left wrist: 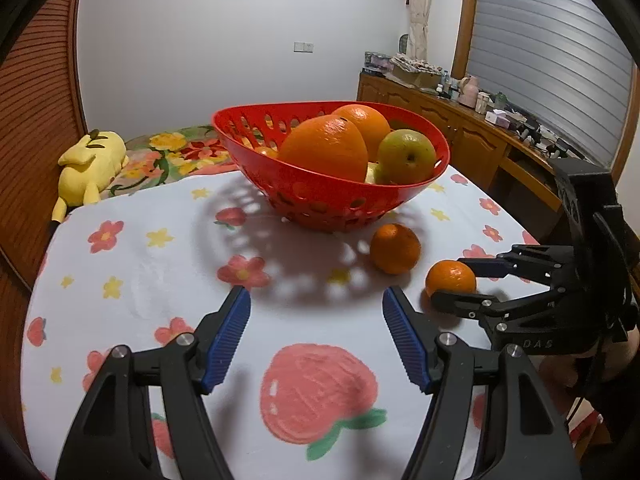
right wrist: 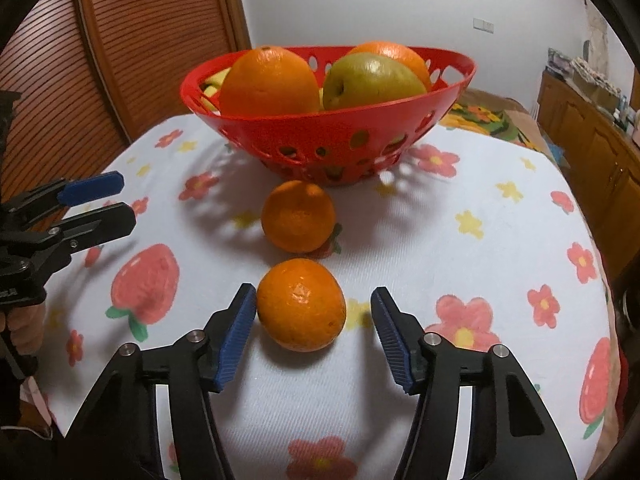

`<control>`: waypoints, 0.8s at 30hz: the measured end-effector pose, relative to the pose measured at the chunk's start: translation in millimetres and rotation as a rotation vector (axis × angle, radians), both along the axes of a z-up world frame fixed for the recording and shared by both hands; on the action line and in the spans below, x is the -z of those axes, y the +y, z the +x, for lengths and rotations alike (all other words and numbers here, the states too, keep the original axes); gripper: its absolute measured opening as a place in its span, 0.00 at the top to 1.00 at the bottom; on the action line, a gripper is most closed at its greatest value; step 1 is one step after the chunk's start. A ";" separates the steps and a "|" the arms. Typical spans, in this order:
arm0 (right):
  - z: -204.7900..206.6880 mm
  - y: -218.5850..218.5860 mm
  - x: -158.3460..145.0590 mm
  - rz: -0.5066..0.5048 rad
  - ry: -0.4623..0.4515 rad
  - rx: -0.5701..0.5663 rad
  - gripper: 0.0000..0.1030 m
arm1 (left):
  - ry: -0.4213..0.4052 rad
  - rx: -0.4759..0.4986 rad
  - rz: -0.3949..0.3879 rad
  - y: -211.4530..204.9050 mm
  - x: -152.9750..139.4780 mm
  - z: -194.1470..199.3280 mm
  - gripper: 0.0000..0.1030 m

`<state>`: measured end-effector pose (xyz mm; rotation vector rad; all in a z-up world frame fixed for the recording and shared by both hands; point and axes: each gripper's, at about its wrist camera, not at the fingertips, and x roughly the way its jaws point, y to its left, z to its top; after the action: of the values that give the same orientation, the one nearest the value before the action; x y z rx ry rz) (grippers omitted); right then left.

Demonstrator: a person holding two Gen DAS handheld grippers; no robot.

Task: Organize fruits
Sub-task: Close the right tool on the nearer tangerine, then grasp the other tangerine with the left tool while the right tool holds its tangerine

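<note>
A red perforated basket stands on the flowered cloth and holds two large oranges and a green apple. Two small oranges lie in front of it. My right gripper is open with its jaws on either side of the nearer small orange, the left pad next to it. The farther small orange sits between that one and the basket. My left gripper is open and empty over the cloth.
The table is covered by a white cloth with flowers and strawberries. A yellow plush toy lies on a bed behind. A wooden cabinet with clutter stands at the right. Wooden louvred doors are on the left.
</note>
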<state>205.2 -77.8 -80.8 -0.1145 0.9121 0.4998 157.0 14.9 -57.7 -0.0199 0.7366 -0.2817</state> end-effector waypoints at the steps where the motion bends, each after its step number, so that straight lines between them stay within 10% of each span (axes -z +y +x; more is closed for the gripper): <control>1: 0.1 -0.4 0.4 0.008 0.005 -0.004 0.46 | 0.003 0.002 0.000 -1.8 0.1 1.4 0.33; 4: -2.2 -2.1 -2.3 0.039 0.009 -0.023 0.58 | 0.010 0.005 0.014 -8.4 0.8 5.7 0.33; 24: -22.4 -58.9 -21.5 0.066 -0.047 0.041 0.59 | 0.069 0.106 0.021 -69.4 6.2 50.0 0.39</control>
<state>182.8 -136.7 -59.4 -0.0470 0.8496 0.4865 207.0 -54.5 -64.0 0.0299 0.8106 -0.3754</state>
